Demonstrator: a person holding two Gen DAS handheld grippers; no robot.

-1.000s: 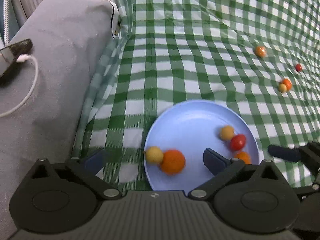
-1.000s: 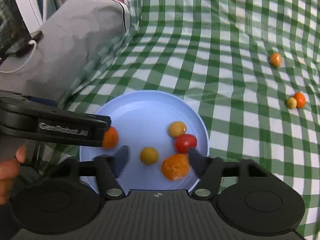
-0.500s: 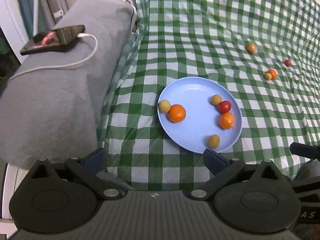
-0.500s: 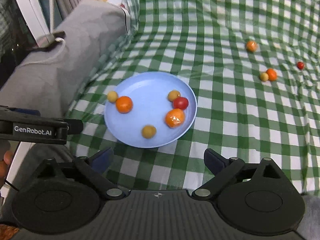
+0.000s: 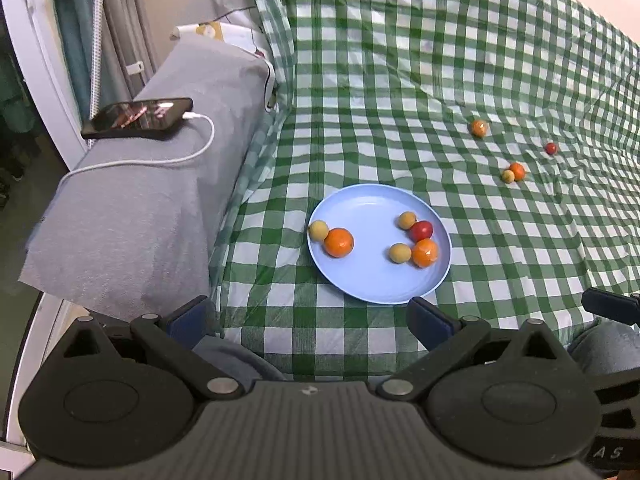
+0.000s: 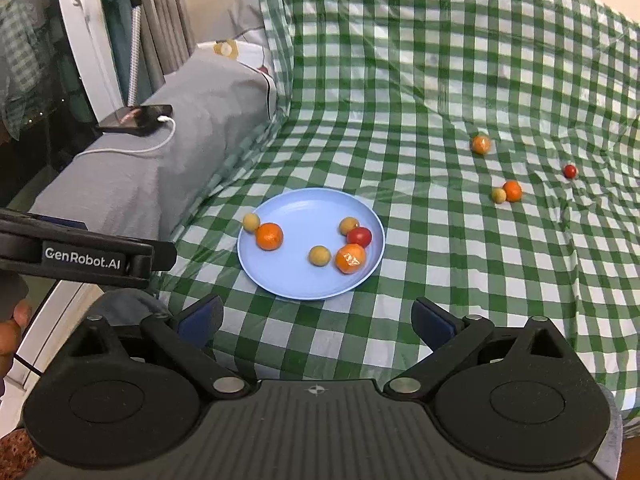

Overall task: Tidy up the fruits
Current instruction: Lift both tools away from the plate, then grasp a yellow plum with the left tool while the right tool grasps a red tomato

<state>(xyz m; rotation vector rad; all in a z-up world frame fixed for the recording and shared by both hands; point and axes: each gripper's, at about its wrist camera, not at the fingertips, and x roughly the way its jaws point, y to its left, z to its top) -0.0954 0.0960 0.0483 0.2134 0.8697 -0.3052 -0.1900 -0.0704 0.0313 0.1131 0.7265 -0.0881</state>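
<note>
A light blue plate lies on the green checked cloth and holds several small fruits: an orange one beside a yellow one on its left, and a red one among yellow and orange ones on its right. Loose on the cloth at the far right are an orange fruit, a red one, and an orange-and-yellow pair. My left gripper is open and empty, short of the plate. My right gripper hangs before the plate, jaws opening, nothing between them.
A grey cushion borders the cloth on the left, with a phone and its white cable on top. Curtains and a white window frame stand beyond it. The left gripper's finger crosses the right wrist view, with a hand below.
Both grippers have drawn back and up from the plate, which now lies whole ahead of them. The right jaws have spread wider. One yellow fruit has rolled beside the right orange one.
</note>
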